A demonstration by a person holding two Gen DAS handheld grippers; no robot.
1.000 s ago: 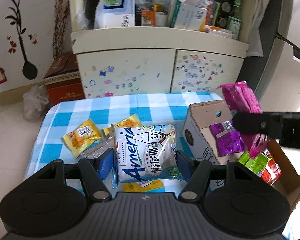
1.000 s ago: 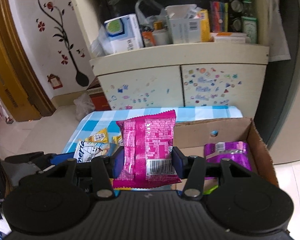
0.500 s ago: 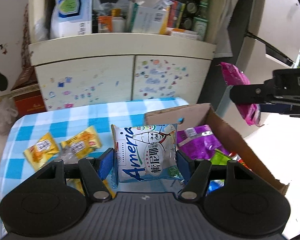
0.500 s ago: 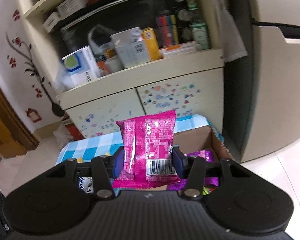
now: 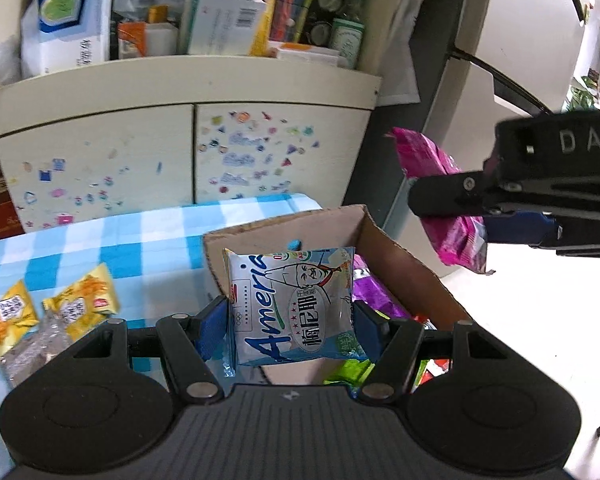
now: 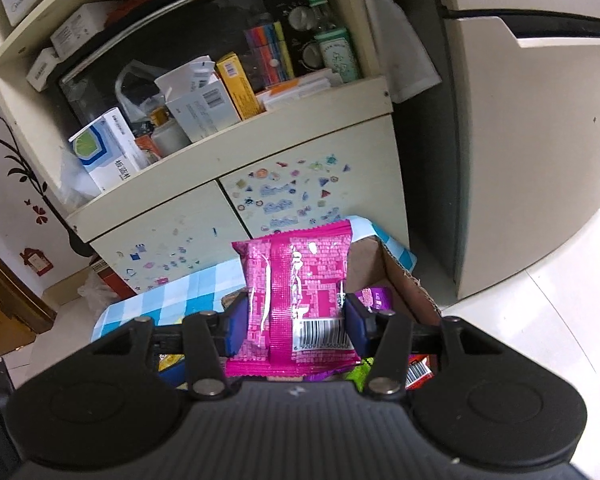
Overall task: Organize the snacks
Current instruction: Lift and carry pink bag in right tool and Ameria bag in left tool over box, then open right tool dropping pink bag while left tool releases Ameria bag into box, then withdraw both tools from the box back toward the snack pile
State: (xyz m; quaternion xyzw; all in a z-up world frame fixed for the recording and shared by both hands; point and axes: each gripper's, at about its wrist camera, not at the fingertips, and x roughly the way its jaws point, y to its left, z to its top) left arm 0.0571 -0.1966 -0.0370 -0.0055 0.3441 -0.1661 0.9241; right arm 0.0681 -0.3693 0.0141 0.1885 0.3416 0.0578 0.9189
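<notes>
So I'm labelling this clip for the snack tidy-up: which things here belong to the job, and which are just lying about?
Job:
- white-blue snack pack, gripped in the left tongs
- pink snack pack, gripped in the right tongs
- cardboard box holding purple and green packs
- yellow packets on the checked cloth

Lying about:
- stickered cupboard
- boxes and bottles on its shelf
- wall decals

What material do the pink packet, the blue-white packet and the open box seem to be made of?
Pink packet: probably glossy plastic film; it shows bright glare streaks and a crimped, serrated top edge.
Blue-white packet: shiny plastic film, with wrinkles, reflections and sealed edges.
Open box: corrugated cardboard, matte brown, with a rough cut rim.
</notes>
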